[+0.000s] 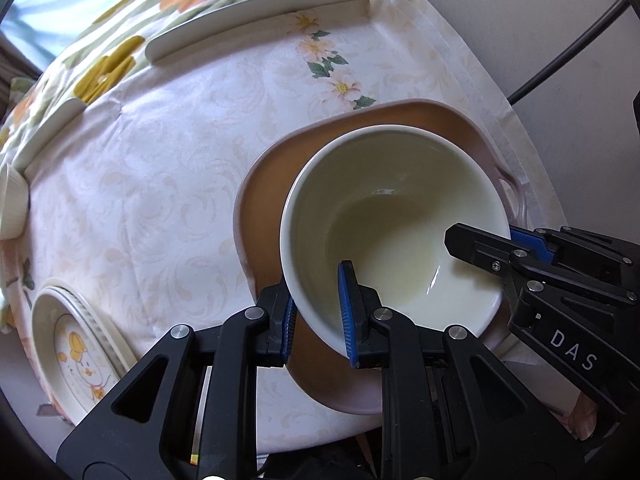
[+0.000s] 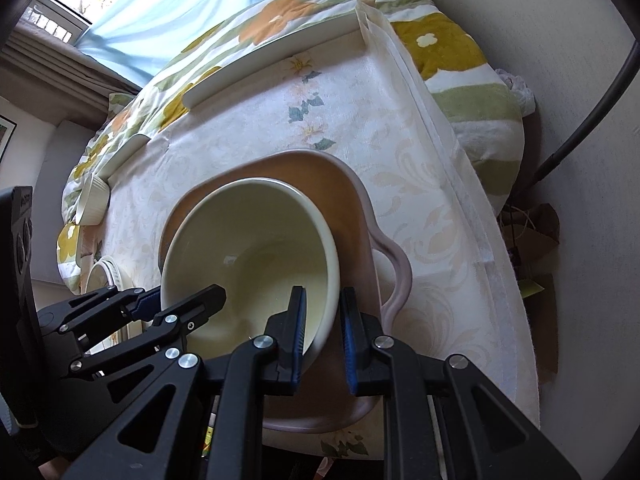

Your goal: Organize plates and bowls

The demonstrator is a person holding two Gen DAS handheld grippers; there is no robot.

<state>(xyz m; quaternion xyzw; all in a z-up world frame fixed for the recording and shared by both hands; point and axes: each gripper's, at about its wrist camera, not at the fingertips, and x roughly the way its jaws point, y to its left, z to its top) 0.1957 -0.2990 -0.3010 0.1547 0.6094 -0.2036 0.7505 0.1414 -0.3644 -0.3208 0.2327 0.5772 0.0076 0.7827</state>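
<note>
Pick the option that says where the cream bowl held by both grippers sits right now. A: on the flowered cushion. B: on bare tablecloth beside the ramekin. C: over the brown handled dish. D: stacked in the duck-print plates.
C: the cream bowl sits tilted over the brown handled dish, with the left gripper and the right gripper each straddling its rim.

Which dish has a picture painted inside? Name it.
The round cream plate with the orange cartoon figure at the table's near-left edge; the large cream bowl and small ribbed dish are plain.
</note>
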